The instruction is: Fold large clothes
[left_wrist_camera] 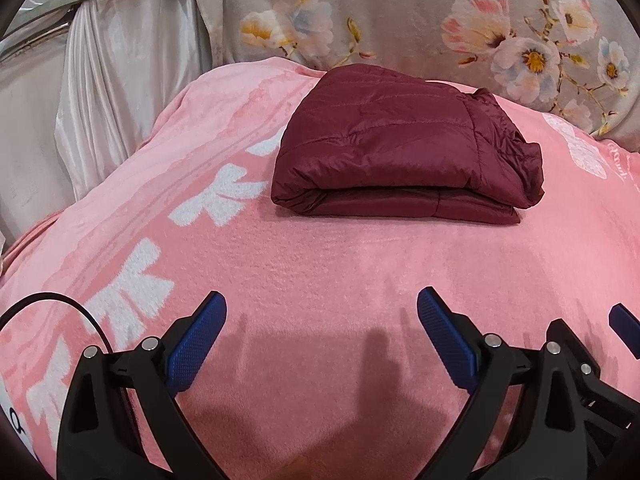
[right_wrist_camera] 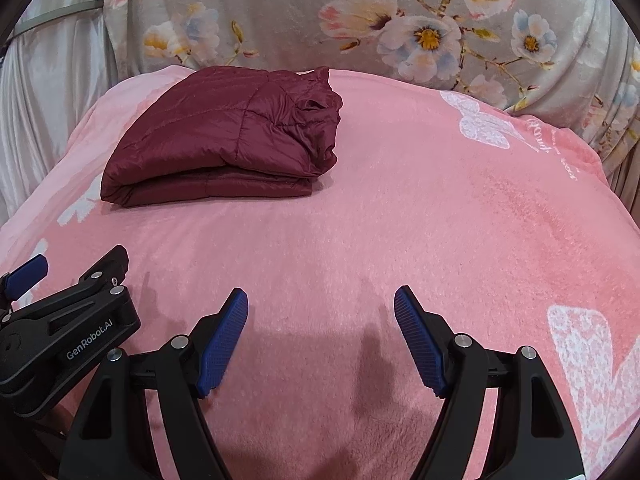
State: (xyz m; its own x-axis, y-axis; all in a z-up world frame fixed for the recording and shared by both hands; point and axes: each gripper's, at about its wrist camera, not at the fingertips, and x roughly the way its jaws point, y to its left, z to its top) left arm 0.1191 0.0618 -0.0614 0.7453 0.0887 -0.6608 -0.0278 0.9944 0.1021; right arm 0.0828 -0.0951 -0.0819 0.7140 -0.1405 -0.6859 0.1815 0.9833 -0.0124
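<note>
A dark red quilted jacket (left_wrist_camera: 400, 148) lies folded into a compact rectangle on the pink blanket (left_wrist_camera: 320, 272), toward its far side. It also shows in the right wrist view (right_wrist_camera: 224, 136), far left. My left gripper (left_wrist_camera: 322, 304) is open and empty, hovering over bare blanket well short of the jacket. My right gripper (right_wrist_camera: 320, 300) is open and empty too, to the right of the left one and short of the jacket. The right gripper's finger (left_wrist_camera: 624, 324) peeks in at the left view's right edge. The left gripper's body (right_wrist_camera: 64, 332) shows at the right view's lower left.
The pink blanket has white bow and butterfly prints (right_wrist_camera: 480, 124). A grey floral fabric (left_wrist_camera: 440, 20) rises behind the bed. Shiny white curtains (left_wrist_camera: 112, 80) hang at the far left. A black cable (left_wrist_camera: 68, 304) runs by the left gripper.
</note>
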